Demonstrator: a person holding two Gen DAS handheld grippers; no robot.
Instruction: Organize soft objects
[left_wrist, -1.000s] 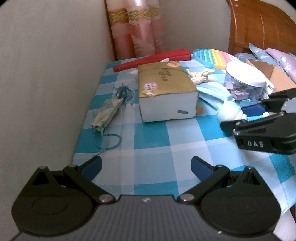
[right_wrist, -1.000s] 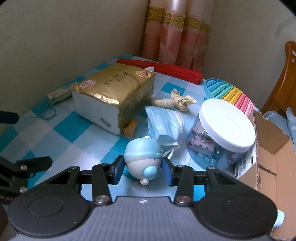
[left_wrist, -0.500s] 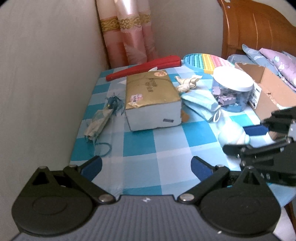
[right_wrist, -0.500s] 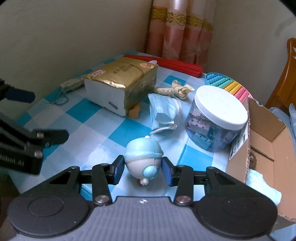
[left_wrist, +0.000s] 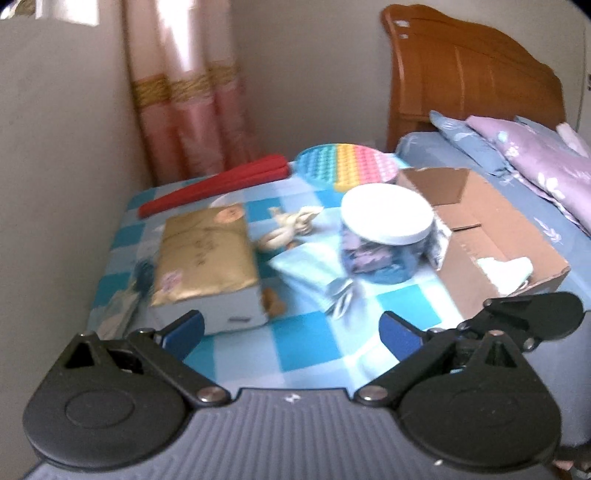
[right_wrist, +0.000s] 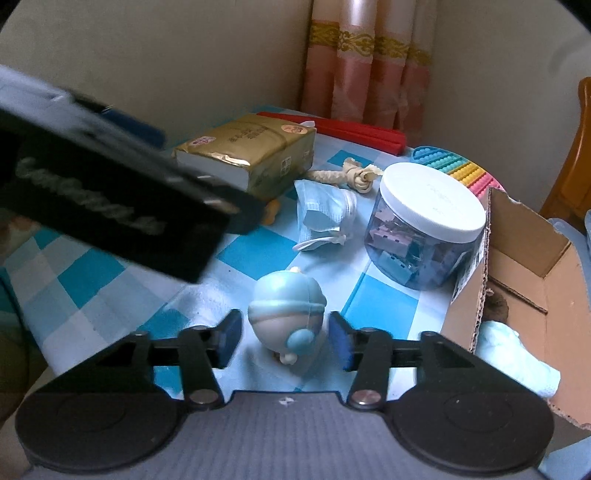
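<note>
Left side first: the left gripper (left_wrist: 291, 328) is spread wide with nothing between its pads, hovering over the near edge of the counter (left_wrist: 306, 339). At its 11 o'clock sits the gold tissue pack (left_wrist: 207, 254), with the face mask (left_wrist: 314, 269) around 12 and the lidded jar (left_wrist: 386, 236) at 1 o'clock. The cardboard box (left_wrist: 491, 236) is out at 2 o'clock, something pale already lying in it.

Over on the right, the right gripper (right_wrist: 284, 338) has its pads on either side of the blue squishy toy (right_wrist: 288, 310), but there's a visible gap on both sides, so it's released, not clamped. The toy sits on the counter near its front edge, box at the gripper's 3 o'clock.

My read: this is the pick-up step for the toy. Next move needs the pads to squeeze gently, it looks squashy, then a lift and swing over the box wall.

View difference: only the right camera shows the toy at all; the left one misses it but shows the bed (left_wrist: 517, 166) behind the box.
</note>
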